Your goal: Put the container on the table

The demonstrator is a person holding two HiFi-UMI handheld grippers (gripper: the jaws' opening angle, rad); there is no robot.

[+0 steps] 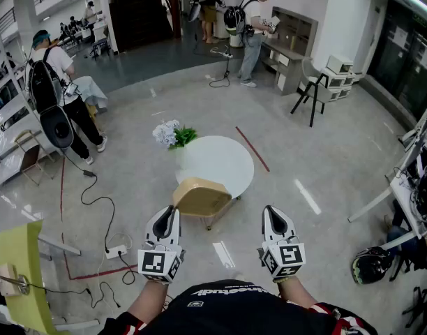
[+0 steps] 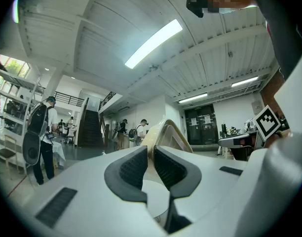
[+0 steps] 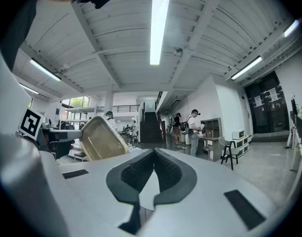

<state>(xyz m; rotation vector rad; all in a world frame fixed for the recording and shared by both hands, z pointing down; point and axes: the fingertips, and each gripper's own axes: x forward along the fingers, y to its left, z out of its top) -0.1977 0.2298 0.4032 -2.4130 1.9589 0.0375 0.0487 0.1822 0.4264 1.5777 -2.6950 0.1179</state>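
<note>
Slanting container (image 1: 201,196), long axis crosswise

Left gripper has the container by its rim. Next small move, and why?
Probably ease the left gripper forward and level the container before lowering. It hangs tilted, clamped by its rim, at the near edge of the white table, not over the bare middle. The flowers stand at the far-left rim; the right gripper is shut and empty.

Glossy grey floor (image 1: 325,166), red tape line (image 1: 252,147), dark staircase (image 1: 140,9) at the back, white ribbed ceiling (image 3: 116,43), long strip light (image 3: 158,28)
</note>
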